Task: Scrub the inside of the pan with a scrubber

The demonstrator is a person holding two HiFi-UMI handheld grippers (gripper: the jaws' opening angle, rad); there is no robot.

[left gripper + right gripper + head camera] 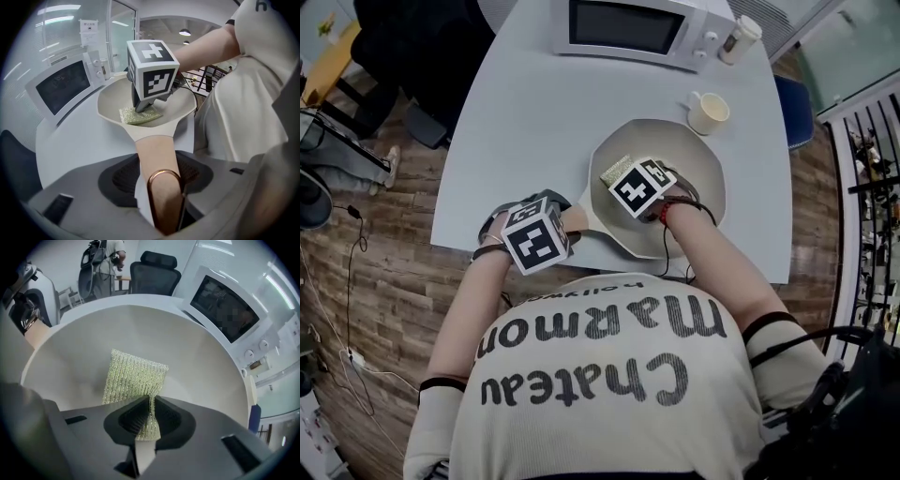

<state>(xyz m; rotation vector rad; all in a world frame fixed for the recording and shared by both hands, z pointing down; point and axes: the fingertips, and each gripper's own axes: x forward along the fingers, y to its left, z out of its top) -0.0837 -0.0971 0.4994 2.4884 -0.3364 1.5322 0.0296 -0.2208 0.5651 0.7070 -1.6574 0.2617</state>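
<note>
A good scrub here needs the pan (201, 357) braced and the scrubber pressed flat, since only its pinched edge is under control. The left claw (157, 174) grips the pan handle (156, 150), jaws part-way apart around it. The right claw (149, 423) is closed tight on one edge of the green mesh scrubber (133, 373), whose free part lies on the pan floor just ahead of that claw, on the handle side. The pan sits by the counter's (516, 122) near edge, toward its right corner

1. We see a white box-shaped microwave oven (628, 28) at the far edge of the pale grey table (516, 131).
2. A cream ceramic mug (709, 113) stands near the oven, not touching it.
3. A black office chair (154, 269) stands behind the table.
</note>
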